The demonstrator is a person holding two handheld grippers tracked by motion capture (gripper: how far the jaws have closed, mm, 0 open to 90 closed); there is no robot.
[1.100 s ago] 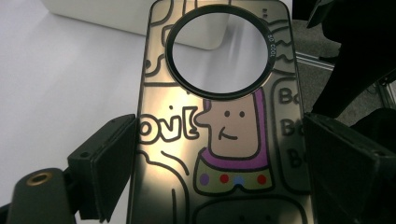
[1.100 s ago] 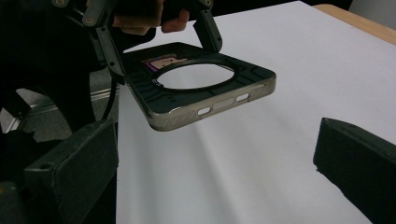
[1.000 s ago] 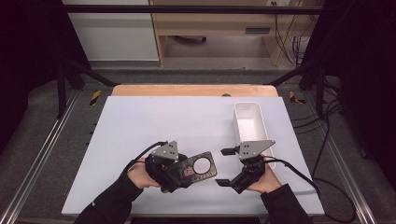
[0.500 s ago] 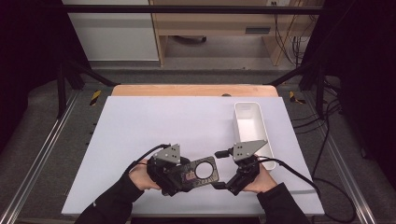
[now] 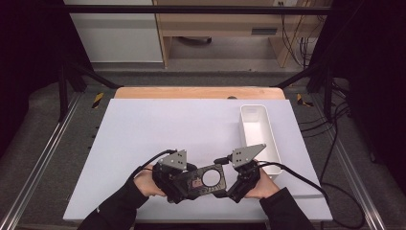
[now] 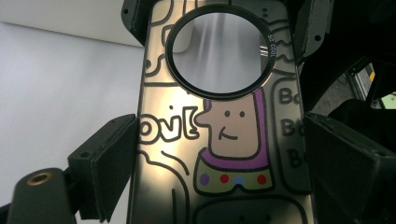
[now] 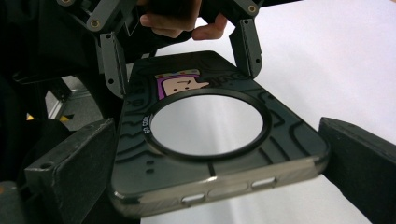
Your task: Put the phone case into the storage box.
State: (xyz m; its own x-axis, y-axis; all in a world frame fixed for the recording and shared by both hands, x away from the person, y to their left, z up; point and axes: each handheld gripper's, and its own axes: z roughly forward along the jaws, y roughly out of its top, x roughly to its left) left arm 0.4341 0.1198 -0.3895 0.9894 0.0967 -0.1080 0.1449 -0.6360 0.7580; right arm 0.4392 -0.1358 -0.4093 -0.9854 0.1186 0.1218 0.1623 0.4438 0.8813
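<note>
We hold the cartoon-printed phone case [image 5: 205, 178] above the table's [image 5: 143, 134] near edge at six o'clock, our left gripper [image 5: 184, 184] pinching its sides, our right gripper [image 5: 229, 188] spread around its end, judging placement into the white bin [image 5: 259, 132] at two o'clock still ahead.

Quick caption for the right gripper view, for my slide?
Phone case with a round cutout, held by the left gripper on its sides, its near end between the open right gripper.

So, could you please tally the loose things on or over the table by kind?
Phone case, held between the two grippers: 1
White bin: 1
Total: 2
</note>
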